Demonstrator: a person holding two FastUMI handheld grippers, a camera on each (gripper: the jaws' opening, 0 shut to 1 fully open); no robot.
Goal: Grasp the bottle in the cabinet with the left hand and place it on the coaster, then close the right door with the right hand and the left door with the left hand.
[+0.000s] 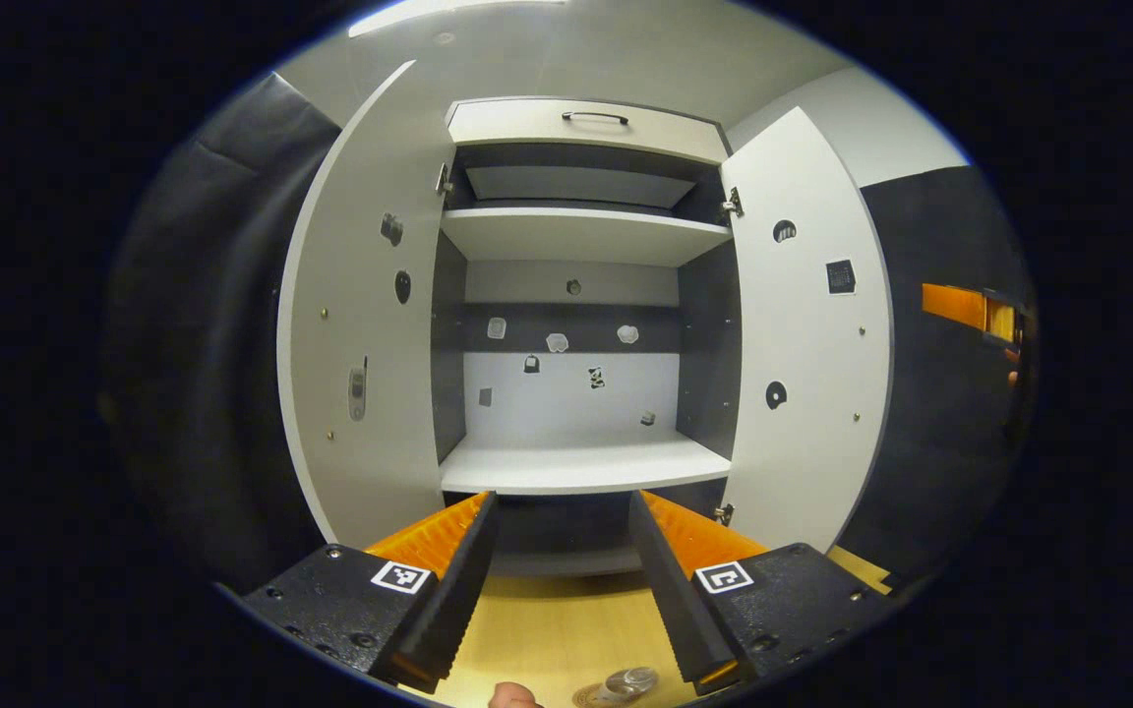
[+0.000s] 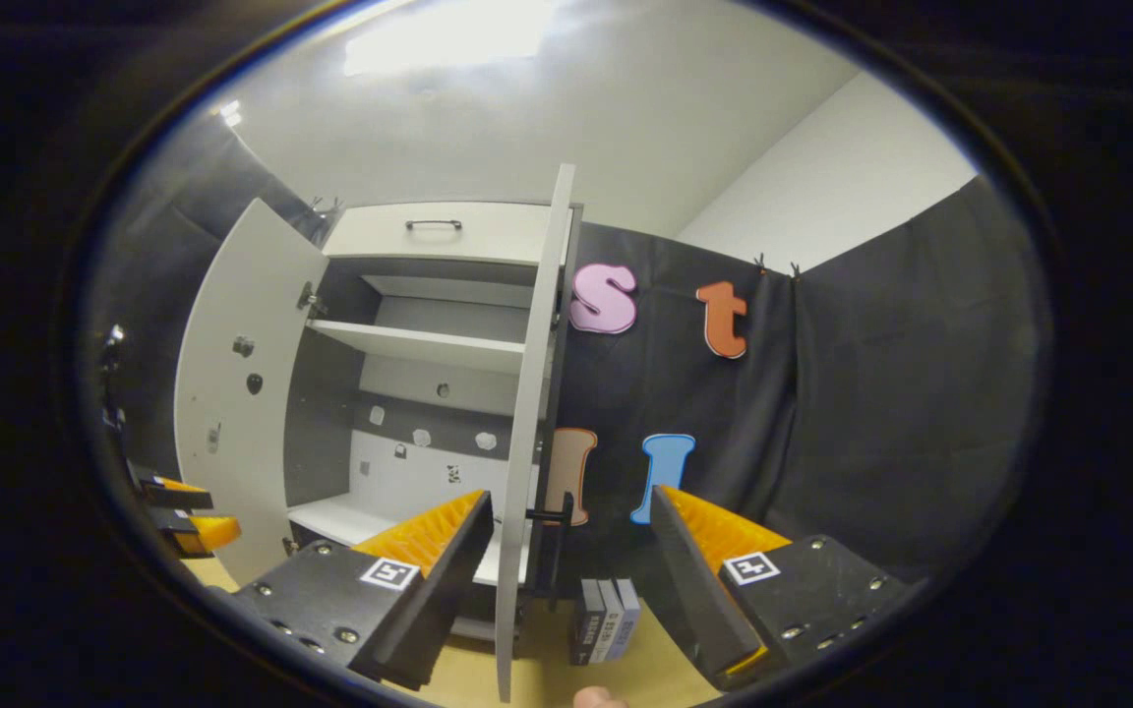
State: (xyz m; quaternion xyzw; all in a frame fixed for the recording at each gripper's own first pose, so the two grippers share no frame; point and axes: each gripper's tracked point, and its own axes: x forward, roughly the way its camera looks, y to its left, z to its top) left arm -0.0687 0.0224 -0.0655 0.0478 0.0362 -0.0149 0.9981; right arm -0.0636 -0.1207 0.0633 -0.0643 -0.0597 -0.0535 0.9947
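Bottle (image 1: 628, 680) apparently already out of the cabinet (image 1: 581, 246): something clear and rounded lies at the very bottom edge of the left gripper view, on what looks like a round coaster (image 1: 594, 696) on the yellowish tabletop (image 1: 557, 629), too near the edge to confirm as fully seated. Shelves inside the cabinet bare of any bottle, only small stickers on the back panel. So, by judgement, first step done; both doors left to close. Left door (image 1: 355, 334) swung wide, right door (image 1: 807, 334) likewise wide open. Left gripper (image 1: 563, 551) held low in front of the cabinet, level and square to the opening, jaws spread apart with nothing between them, the lower shelf showing through the gap. Right gripper (image 2: 566, 565) off to the right side of the cabinet, aimed at the outer edge of the right door (image 2: 532, 433), seen nearly edge-on with its dark handle (image 2: 555, 536) between the spread fingers but farther off, not touched; jaws apart and empty. Small row of books (image 2: 606, 619) on the table just beyond. Left gripper also glimpsed at the far left rim of the right gripper view. Next in order, presumably: right gripper onto that door to push it shut.
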